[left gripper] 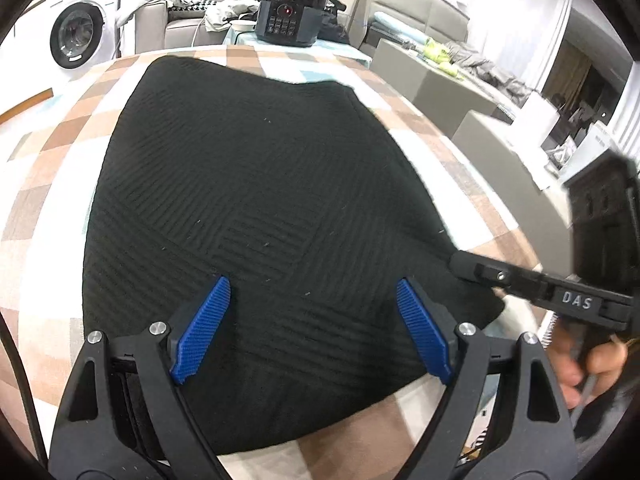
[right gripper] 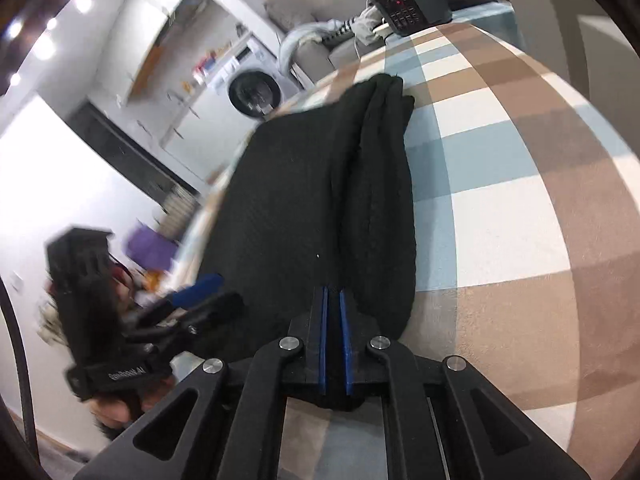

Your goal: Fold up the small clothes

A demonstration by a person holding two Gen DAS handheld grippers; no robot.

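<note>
On the checked tablecloth (left gripper: 48,184), the black garment (left gripper: 248,200) runs lengthwise toward the cooker (left gripper: 289,16); right gripper (right gripper: 335,336) clamps its near-right corner, left gripper (left gripper: 312,332) hovers spread above its near edge.

Each wrist camera looks forward and down along its own gripper, close over the worktop (left gripper: 48,168); both share the black garment (left gripper: 256,200) ahead.

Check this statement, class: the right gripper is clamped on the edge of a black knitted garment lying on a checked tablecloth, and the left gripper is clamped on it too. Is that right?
Not quite. The left gripper is open, its blue pads spread apart above the black knitted garment, as the left wrist view shows. The right gripper is indeed clamped on the garment's edge on the checked tablecloth.
</note>
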